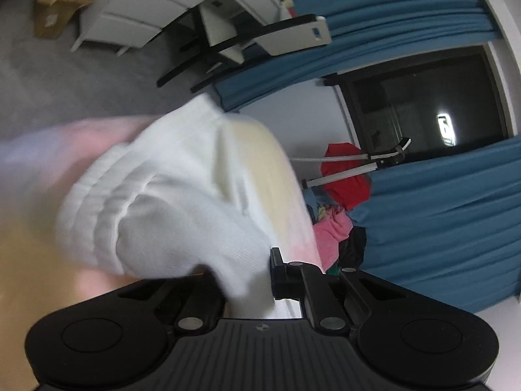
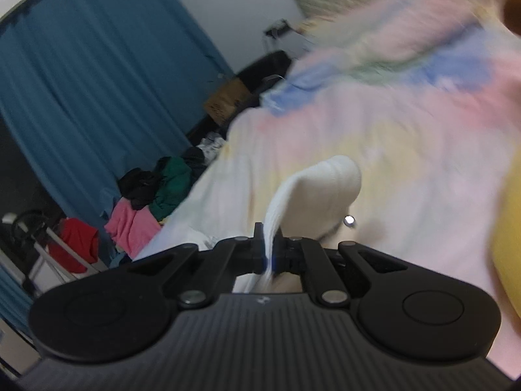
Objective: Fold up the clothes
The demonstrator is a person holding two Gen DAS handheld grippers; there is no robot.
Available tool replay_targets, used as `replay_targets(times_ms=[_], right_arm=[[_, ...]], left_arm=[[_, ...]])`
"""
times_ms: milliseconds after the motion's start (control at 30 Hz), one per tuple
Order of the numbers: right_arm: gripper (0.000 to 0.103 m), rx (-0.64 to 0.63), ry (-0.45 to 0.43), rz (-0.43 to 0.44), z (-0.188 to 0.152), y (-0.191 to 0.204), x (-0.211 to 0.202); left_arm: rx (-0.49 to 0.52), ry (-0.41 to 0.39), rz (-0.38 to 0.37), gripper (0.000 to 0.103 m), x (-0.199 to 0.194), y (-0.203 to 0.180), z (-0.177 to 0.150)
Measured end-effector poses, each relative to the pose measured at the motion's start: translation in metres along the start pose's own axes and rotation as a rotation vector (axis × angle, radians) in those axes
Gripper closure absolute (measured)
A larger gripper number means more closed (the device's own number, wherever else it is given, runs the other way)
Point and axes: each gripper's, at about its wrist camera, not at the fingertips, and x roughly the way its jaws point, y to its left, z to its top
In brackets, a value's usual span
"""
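A white knit garment (image 1: 169,202) hangs bunched in front of my left gripper (image 1: 250,273), which is shut on its lower edge; the left finger is hidden under the cloth. In the right wrist view my right gripper (image 2: 270,254) is shut on a thin edge of the same white garment (image 2: 319,192), which rises in a fold above the fingers. Both views are blurred by motion. Under the garment lies a pastel tie-dye bedspread (image 2: 407,123), pink, yellow and blue.
Blue curtains (image 1: 439,215) hang by a dark window (image 1: 423,104). A pile of pink, red, green and black clothes (image 2: 143,208) lies beside the bed by a drying rack (image 1: 351,169). White drawers (image 1: 156,3) and a cardboard box (image 1: 58,0) stand on the grey carpet.
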Motion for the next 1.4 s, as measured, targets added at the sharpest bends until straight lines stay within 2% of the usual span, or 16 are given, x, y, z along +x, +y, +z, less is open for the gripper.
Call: replay_targets(times_ms=[100,233,333,433,500,567,667,733,767,833,900,1000,1100,1200,1300,1400], right_arm=[[0.097,-0.066,-0.010,0.003,0.012,0.052,0.044],[0.097,-0.157,-0.011,-0.023,0.010,0.123,0.127],[0.097,-0.236,-0.016,-0.048,-0.003,0.169,0.189],[0.097,-0.271,0.042,-0.112,-0.031,0.187,0.253],[0.097,-0.283,0.089,-0.170,-0.050,0.184,0.290],[0.097,-0.281,0.114,-0.185,-0.064,0.178,0.313],[0.093,-0.321,0.111,-0.172,-0.075,0.176,0.324],[0.090,-0.321,0.120,-0.147,-0.074,0.174,0.321],[0.085,-0.309,0.131,-0.133,-0.070,0.172,0.317],[0.074,-0.264,0.134,-0.087,-0.062,0.167,0.301],[0.064,-0.218,0.107,-0.043,-0.060,0.159,0.270],[0.057,-0.136,0.103,0.035,-0.064,0.138,0.220],[0.056,-0.051,0.171,0.106,-0.073,0.112,0.176],[0.056,0.019,0.258,0.165,-0.085,0.087,0.139],[0.056,0.123,0.329,0.174,-0.093,0.064,0.118],[0.056,0.212,0.442,0.195,-0.103,0.049,0.118]], left_arm=[[0.021,-0.018,0.023,0.093,0.047,-0.035,0.027],[0.015,-0.001,0.106,0.093,0.158,-0.068,0.069],[0.059,-0.011,0.159,0.092,0.235,-0.081,0.094],[0.114,-0.010,0.263,0.091,0.308,-0.080,0.105],[0.141,-0.010,0.307,0.087,0.344,-0.071,0.111],[0.132,0.012,0.334,0.085,0.367,-0.060,0.115],[0.178,0.006,0.302,0.085,0.358,-0.067,0.111],[0.208,0.002,0.281,0.069,0.353,-0.071,0.108],[0.223,0.000,0.270,0.063,0.350,-0.074,0.107],[0.253,-0.006,0.248,0.041,0.342,-0.078,0.103],[0.295,-0.045,0.209,0.033,0.304,-0.081,0.088],[0.307,-0.056,0.153,0.020,0.258,-0.080,0.056],[0.285,-0.014,0.111,0.018,0.222,-0.062,0.024],[0.217,0.042,0.121,0.018,0.195,-0.033,0.000],[0.113,0.083,0.161,0.017,0.180,-0.007,-0.009],[0.032,0.115,0.149,0.013,0.182,0.013,-0.010]])
